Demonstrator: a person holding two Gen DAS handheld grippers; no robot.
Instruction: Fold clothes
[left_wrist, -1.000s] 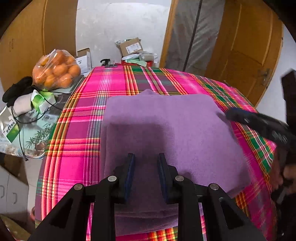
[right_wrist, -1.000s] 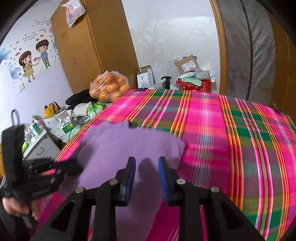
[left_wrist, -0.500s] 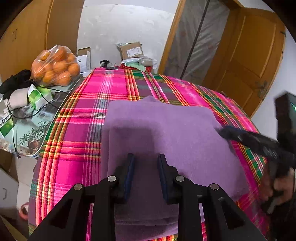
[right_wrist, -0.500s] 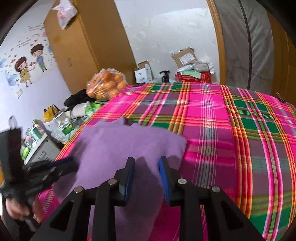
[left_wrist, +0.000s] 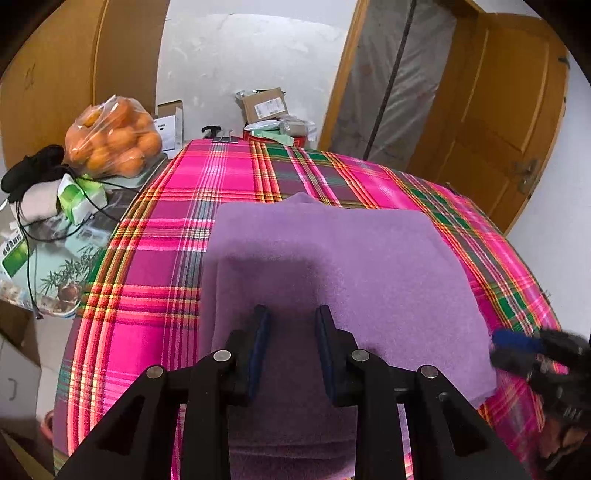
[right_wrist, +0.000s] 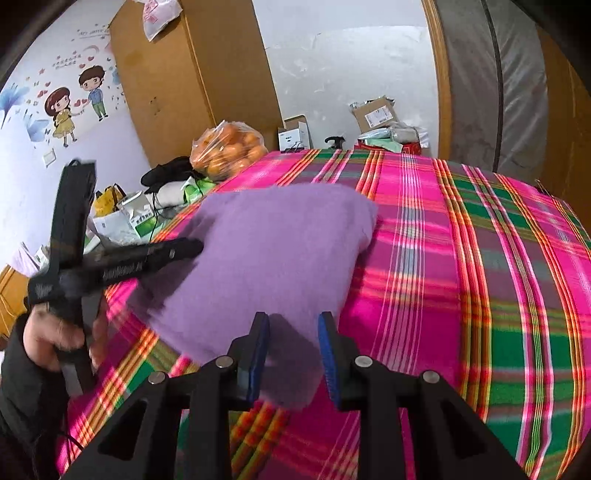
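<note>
A folded purple cloth (left_wrist: 332, 266) lies on the plaid-covered tabletop (left_wrist: 147, 266) near its front edge, both the left claw (left_wrist: 291, 332) and right claw (right_wrist: 293, 339) narrowly parted above it, gripping nothing.

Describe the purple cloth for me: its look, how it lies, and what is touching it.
The purple cloth is a plain lilac piece, soft and fuzzy like fleece, with no print. It lies flat on the pink plaid blanket, folded into a rough rectangle with a second layer showing along its left and near edges and a small bump at the far edge. The left gripper is over its near part and the right gripper over its near right corner, fingers apart on both; whether either touches it cannot be told.
</note>
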